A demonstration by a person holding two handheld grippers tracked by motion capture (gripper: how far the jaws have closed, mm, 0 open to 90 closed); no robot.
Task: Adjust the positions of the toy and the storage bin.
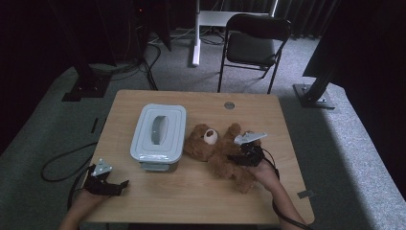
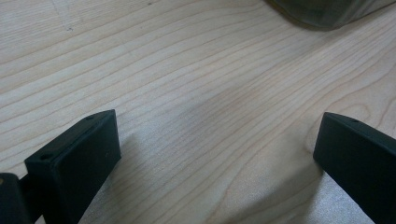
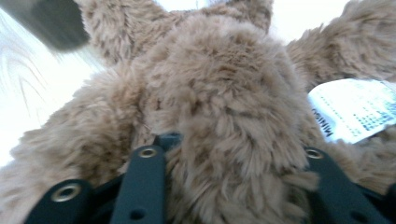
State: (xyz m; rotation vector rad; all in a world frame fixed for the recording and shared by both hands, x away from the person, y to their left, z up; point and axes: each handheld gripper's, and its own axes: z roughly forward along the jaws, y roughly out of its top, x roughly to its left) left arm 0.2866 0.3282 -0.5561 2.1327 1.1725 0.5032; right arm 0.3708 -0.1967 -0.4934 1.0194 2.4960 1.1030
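The right gripper is clamped on the teddy lying on the table right of the box, while the left gripper rests spread wide over bare wood.

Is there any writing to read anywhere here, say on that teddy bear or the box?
"MINISO": on the white tag sewn to the teddy bear, at the tag's near edge, partly cut off, so my reading is unsure.
The smaller print on the rest of that tag: too blurred to read.
Grey box and table: no writing I can see.
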